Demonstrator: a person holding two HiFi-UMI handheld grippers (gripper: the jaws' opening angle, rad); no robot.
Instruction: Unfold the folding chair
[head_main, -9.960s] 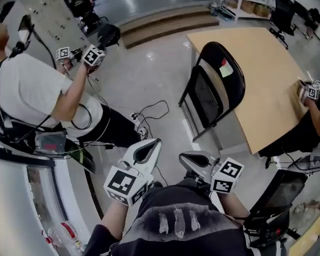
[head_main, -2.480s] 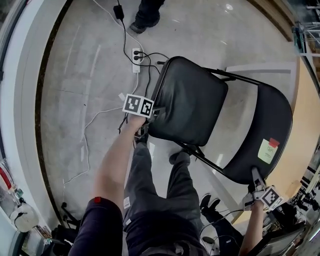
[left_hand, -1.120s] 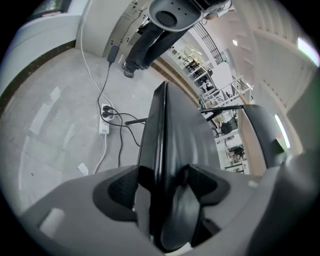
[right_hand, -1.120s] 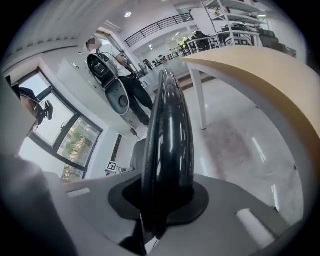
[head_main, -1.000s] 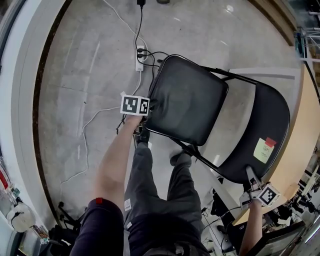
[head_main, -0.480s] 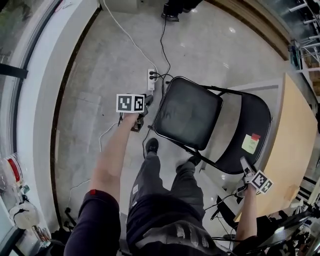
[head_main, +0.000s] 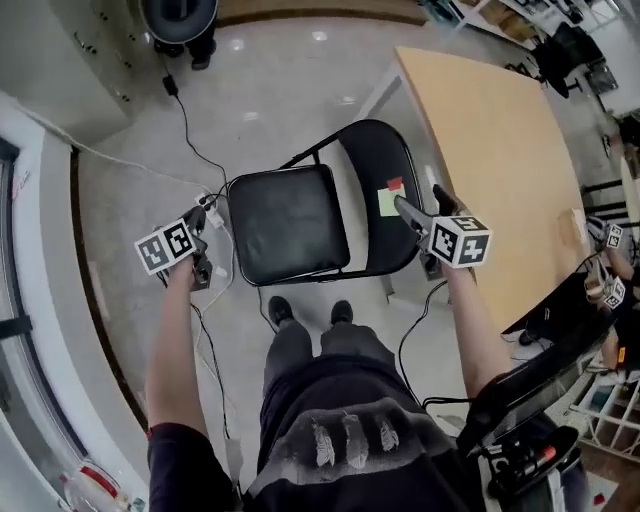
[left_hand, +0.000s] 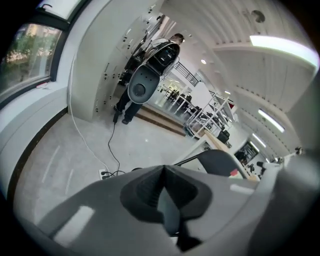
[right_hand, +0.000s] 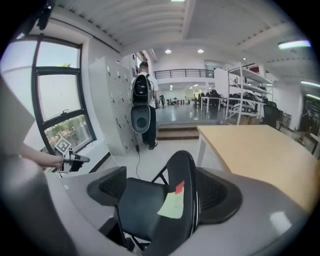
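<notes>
Black folding chair (head_main: 290, 225) stands unfolded, padded seat level, curved backrest (head_main: 372, 160) upright (green sticky note (head_main: 388, 201) with red tab on it), just beside wooden table (head_main: 500, 150).

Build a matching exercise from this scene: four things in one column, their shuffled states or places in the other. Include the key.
Things:
1. folding chair
2. left gripper
3. right gripper
4. sticky note

States or places:
A. stuck on the backrest
B. jaws wide apart
C. jaws together, nothing in them
D. unfolded, seat down, standing on the floor

Pairs: 1-D, 2-C, 3-B, 4-A.

Note: the right gripper's jaws have just been opening. The chair's backrest shows in line with them, but the pads press on nothing.
</notes>
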